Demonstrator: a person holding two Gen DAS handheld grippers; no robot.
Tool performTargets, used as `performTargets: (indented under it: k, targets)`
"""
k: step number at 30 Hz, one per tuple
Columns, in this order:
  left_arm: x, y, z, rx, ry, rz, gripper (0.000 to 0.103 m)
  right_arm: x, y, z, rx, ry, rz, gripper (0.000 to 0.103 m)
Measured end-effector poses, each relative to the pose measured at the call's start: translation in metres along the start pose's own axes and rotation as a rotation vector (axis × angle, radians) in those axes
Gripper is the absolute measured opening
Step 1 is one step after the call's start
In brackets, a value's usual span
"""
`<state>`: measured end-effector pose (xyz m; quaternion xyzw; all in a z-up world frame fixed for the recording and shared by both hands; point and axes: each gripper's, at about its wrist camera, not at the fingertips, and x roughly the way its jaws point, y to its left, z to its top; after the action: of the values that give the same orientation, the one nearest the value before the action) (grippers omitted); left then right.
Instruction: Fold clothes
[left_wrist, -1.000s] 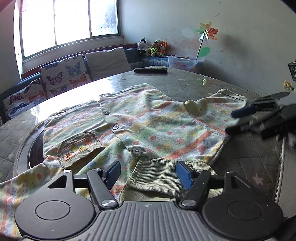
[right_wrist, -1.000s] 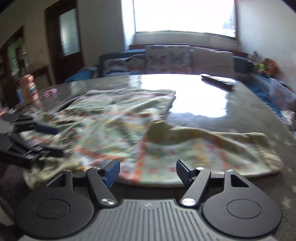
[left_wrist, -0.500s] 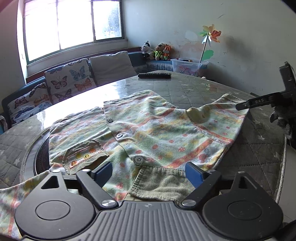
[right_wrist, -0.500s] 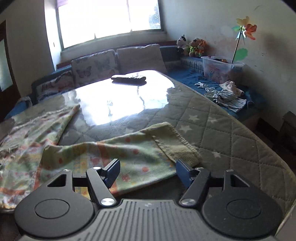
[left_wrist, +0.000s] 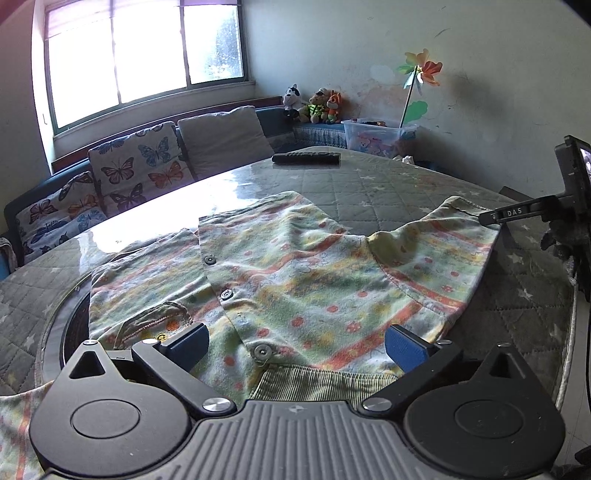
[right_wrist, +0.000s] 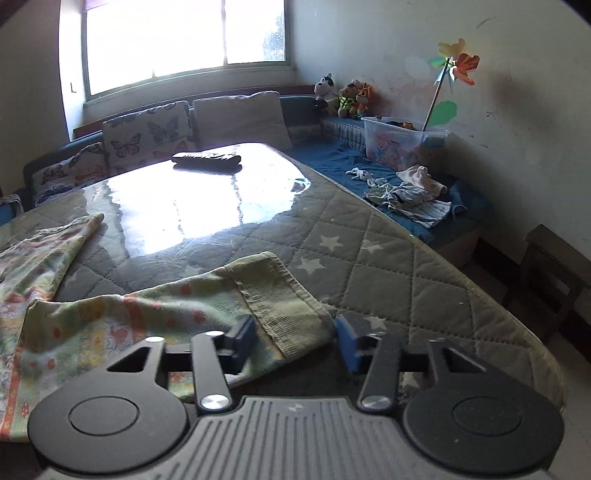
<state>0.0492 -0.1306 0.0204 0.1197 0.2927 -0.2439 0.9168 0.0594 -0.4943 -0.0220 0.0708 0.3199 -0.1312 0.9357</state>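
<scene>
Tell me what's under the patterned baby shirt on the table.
The shirt lies spread on a quilted star-print table cover, with a dark round rim showing at its left edge. Whatever else sits beneath the fabric is covered and can't be seen.

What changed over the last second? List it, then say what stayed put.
The right gripper swung along the pastel floral flannel shirt to its ribbed sleeve cuff; its jaws are closing around it. The left gripper is opening over the hem, holding nothing. The shirt and the black remote control stayed put.
</scene>
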Motion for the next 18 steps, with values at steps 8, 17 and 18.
performTargets:
  k: [8, 17, 18]
  targets:
    - [0.022, -0.018, 0.012, 0.040, 0.024, -0.005, 0.103, -0.016, 0.003, 0.007, 0.032, -0.044, 0.038, 0.008]
    - [0.041, -0.049, 0.018, 0.134, 0.049, -0.035, 0.103, -0.080, 0.019, 0.047, 0.009, -0.188, 0.164, 0.008]
    - [0.042, -0.052, 0.018, 0.140, 0.053, -0.039, 0.103, -0.085, 0.022, 0.051, 0.005, -0.202, 0.178, 0.008]
